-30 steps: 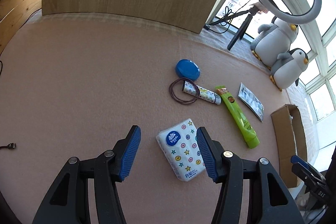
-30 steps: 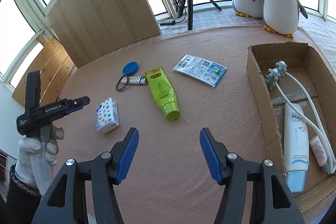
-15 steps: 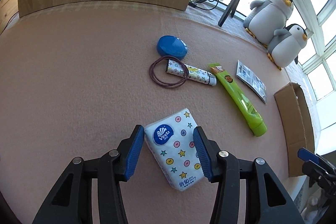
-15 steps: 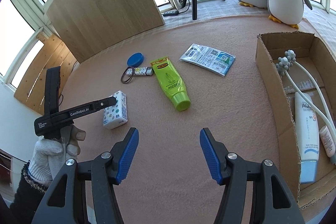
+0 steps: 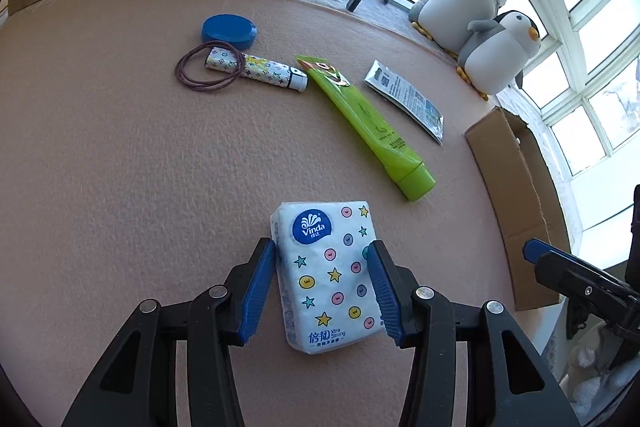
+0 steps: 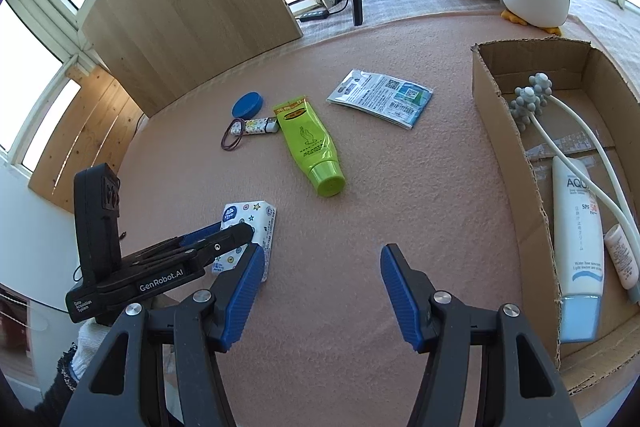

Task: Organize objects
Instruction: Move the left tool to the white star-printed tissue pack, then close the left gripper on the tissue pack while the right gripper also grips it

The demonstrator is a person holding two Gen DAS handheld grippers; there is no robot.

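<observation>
Item: tissue pack, lying flat on the pink felt table, near the front edge.
Left gripper: partly open, blue pads astride the pack's long sides; contact cannot be confirmed, nothing lifted.
Right gripper: wide open, empty, over bare felt.
Destination, presumed: cardboard box at the right edge, already holding a sunscreen tube.
Handling: soft pack. Close squarely at mid-length, squeeze lightly, lift level, and clear the green tube on the way.
</observation>
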